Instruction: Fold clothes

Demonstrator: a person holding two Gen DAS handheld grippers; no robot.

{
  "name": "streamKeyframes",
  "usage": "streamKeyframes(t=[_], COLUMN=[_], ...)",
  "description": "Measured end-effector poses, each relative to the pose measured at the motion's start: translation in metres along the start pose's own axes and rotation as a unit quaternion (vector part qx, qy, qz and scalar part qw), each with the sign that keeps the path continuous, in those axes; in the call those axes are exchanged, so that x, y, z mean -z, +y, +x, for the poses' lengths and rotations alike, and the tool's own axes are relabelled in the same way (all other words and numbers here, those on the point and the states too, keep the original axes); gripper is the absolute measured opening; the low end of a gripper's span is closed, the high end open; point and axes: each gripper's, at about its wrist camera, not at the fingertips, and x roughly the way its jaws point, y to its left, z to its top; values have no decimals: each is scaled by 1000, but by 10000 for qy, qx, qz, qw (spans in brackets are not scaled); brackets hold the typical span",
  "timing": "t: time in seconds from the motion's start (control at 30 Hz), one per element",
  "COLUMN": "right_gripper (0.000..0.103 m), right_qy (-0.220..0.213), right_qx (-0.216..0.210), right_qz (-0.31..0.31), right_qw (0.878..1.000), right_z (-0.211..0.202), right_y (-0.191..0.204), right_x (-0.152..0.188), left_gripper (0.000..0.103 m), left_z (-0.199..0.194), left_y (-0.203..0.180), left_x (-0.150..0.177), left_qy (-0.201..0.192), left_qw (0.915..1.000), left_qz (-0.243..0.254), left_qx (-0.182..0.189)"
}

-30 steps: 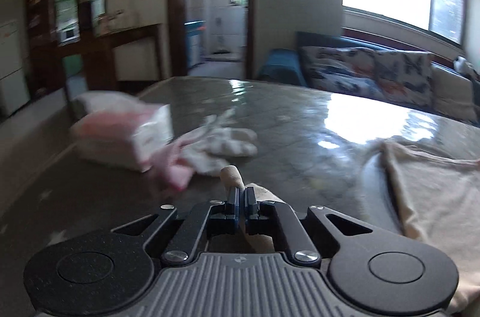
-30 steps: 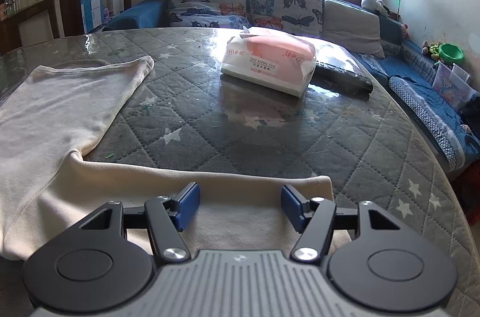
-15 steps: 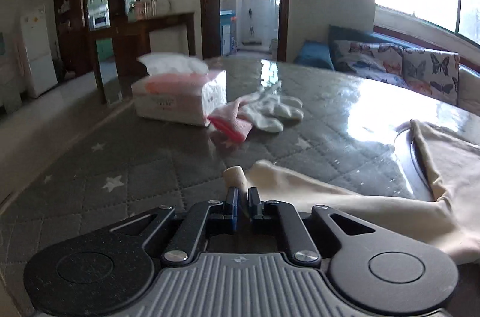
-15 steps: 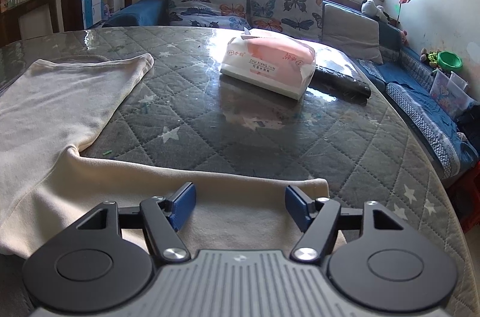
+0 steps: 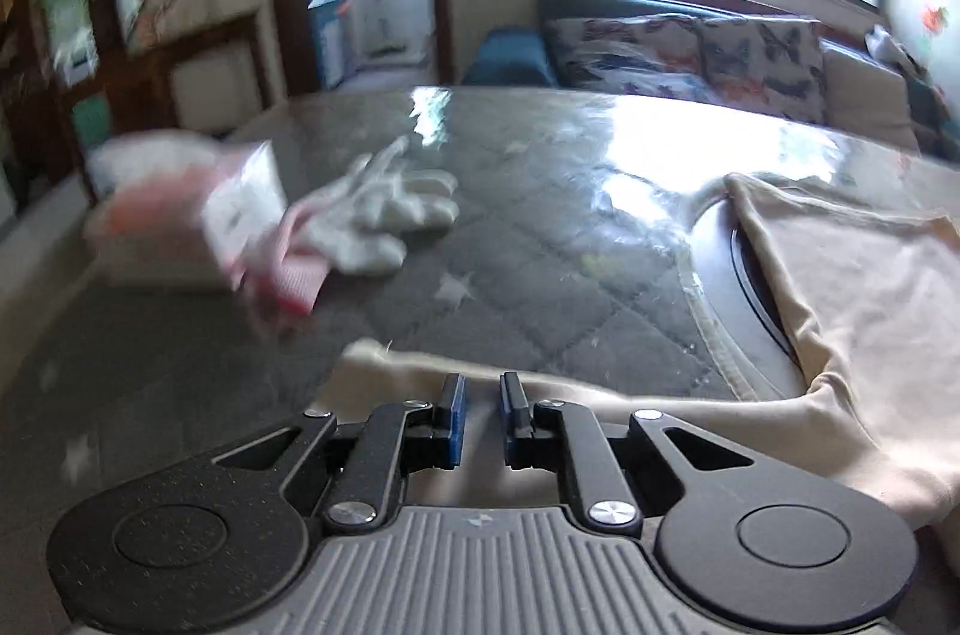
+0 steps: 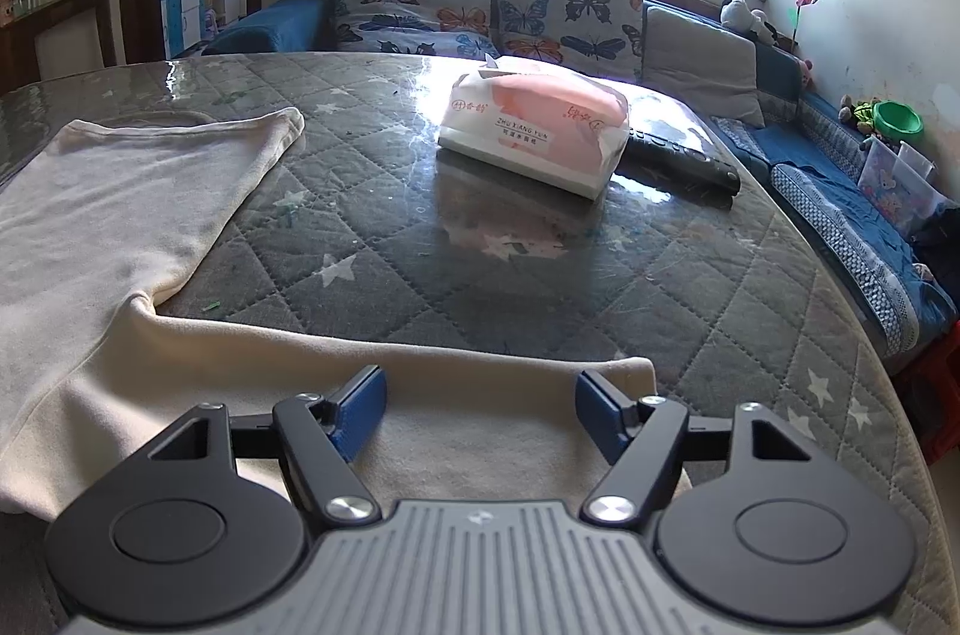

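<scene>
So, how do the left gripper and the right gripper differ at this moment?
The left gripper has only a narrow gap between its blue pads; the right gripper is spread wide. The left gripper's view is motion-blurred, the right gripper's view is sharp. Both hover over the cream garment on the quilted table, and neither grips it.

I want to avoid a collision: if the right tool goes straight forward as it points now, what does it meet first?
The right tool would first cross the cream garment lying under it, then bare table. Next in that line seems the tissue pack, though depth is unclear.
</scene>
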Motion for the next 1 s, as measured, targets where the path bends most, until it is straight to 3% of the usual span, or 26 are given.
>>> streamKeyframes(t=[0.1, 0.2, 0.33, 0.4, 0.53, 0.6, 0.73, 0.83, 1.0], right_gripper=[75, 76, 76, 76, 76, 76, 73, 66, 57], right_qy=[0, 0, 19, 14, -77, -201, -360, -352, -334], right_qx=[-1, -25, -25, -7, -73, -292, -1080, -1769, -2889], right_qz=[34, 79, -1, -66, -182, -239, -568, -1011, -1732], right_qw=[10000, 10000, 10000, 10000, 9998, 9991, 9919, 9784, 9410], right_z=[1, 1, 1, -1, -9, -20, -46, -62, -87], right_y=[-1, -2, -1, 1, 8, 18, 51, 90, 154], right_x=[0, 1, -1, -2, -4, -7, -14, -16, -21], left_gripper=[13, 13, 16, 16, 16, 16, 16, 16, 16], left_z=[9, 9, 2, -12, -41, -59, -86, -94, -89], left_y=[-7, 5, 13, 13, -11, -26, -48, -58, -56], left_x=[10, 15, 10, 8, -3, 0, 13, 26, 37], left_qy=[-124, -114, -93, -149, -290, -359, -377, -320, -135], left_qw=[9937, 9939, 9961, 9979, 9971, 9886, 9604, 9502, 9538], left_qz=[566, 266, -70, -306, -95, 231, 837, 1298, 1291], left_qx=[-963, -1060, -872, -548, 702, 1447, 2632, 2816, 2709])
